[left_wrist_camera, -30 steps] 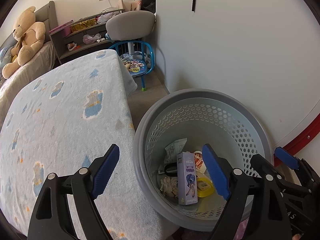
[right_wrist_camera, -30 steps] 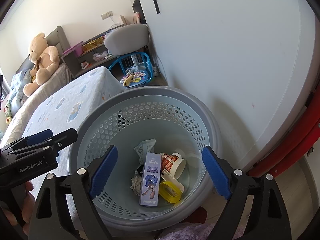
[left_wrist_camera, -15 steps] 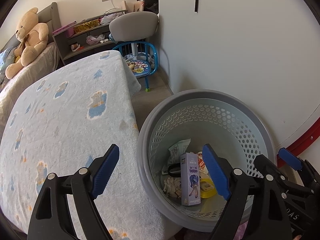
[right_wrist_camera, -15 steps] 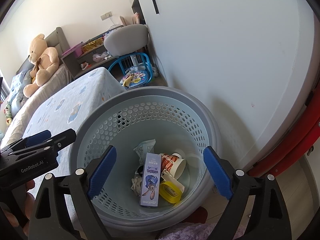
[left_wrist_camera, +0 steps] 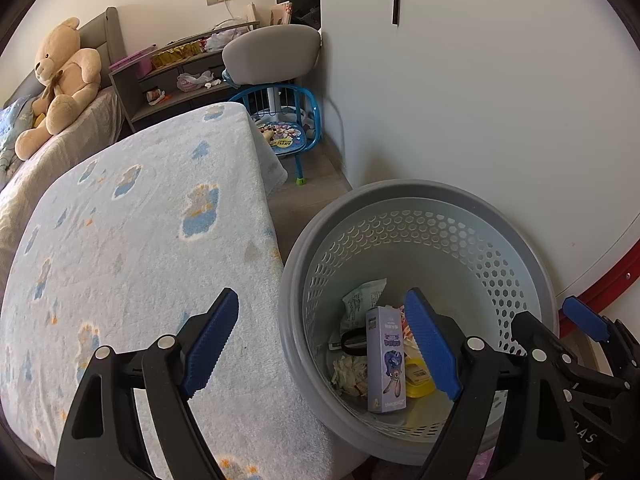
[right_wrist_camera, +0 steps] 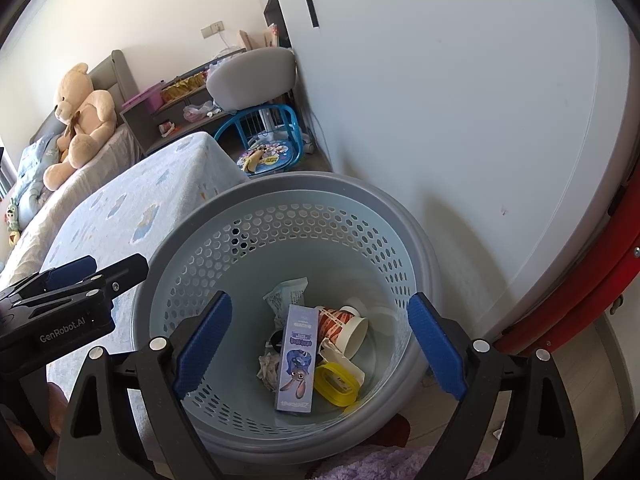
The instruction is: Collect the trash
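Note:
A grey perforated basket (right_wrist_camera: 412, 240) (left_wrist_camera: 532, 240) stands on the floor between the bed and the white wall. Inside lie a purple carton (right_wrist_camera: 298, 358) (left_wrist_camera: 386, 364), an orange paper cup (right_wrist_camera: 344, 326), a yellow tape roll (right_wrist_camera: 336, 380), a crumpled tissue (right_wrist_camera: 270, 366) and a wrapper (right_wrist_camera: 288, 296). My right gripper (right_wrist_camera: 318, 344) hovers open above the basket's mouth, nothing between its blue pads. My left gripper (left_wrist_camera: 320, 344) is open too, straddling the bed edge and the basket rim, empty. The right gripper's jaws also show at the left view's right edge.
A bed with a pale blue patterned blanket (left_wrist_camera: 132, 248) fills the left. A teddy bear (left_wrist_camera: 60, 80) sits at the headboard. Behind are a grey chair (left_wrist_camera: 272, 56), a blue child's chair (left_wrist_camera: 284, 132) and a cluttered shelf (left_wrist_camera: 172, 76). A red frame (right_wrist_camera: 592, 292) leans at right.
The left view has shifted slightly, so the basket and bed sit a little lower and further right in it. The right view and the basket's contents are unchanged.

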Demonstrator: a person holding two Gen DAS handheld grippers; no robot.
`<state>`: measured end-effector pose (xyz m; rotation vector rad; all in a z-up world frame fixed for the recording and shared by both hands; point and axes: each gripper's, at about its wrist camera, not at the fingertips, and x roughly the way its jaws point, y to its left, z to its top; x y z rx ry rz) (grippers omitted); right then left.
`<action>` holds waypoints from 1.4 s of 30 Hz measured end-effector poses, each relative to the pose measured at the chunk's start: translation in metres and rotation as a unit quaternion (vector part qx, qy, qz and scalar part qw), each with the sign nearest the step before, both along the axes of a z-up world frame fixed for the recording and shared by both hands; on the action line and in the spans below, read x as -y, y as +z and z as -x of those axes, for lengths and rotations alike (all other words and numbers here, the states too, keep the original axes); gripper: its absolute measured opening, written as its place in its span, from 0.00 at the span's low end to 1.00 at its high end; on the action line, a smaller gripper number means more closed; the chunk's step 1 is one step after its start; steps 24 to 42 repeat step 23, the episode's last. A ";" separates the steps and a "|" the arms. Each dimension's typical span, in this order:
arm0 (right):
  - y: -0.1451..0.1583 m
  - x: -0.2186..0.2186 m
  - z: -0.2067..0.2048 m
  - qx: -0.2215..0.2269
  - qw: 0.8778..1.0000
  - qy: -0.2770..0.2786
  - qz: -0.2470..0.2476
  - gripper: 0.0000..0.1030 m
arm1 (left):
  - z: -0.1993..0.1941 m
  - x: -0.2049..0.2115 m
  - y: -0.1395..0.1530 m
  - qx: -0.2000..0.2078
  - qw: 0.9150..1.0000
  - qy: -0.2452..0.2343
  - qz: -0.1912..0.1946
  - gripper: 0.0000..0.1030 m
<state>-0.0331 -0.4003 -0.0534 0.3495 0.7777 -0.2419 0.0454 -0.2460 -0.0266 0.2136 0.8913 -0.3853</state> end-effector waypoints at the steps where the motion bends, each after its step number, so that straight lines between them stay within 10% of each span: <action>1: 0.000 -0.001 0.000 -0.001 1.000 -0.001 0.002 0.85 | 0.000 0.000 0.000 0.000 1.000 0.000 -0.001 0.79; 42: 0.000 -0.006 0.000 -0.015 0.999 -0.012 0.030 0.90 | -0.001 0.001 -0.004 0.000 1.000 0.003 -0.012 0.79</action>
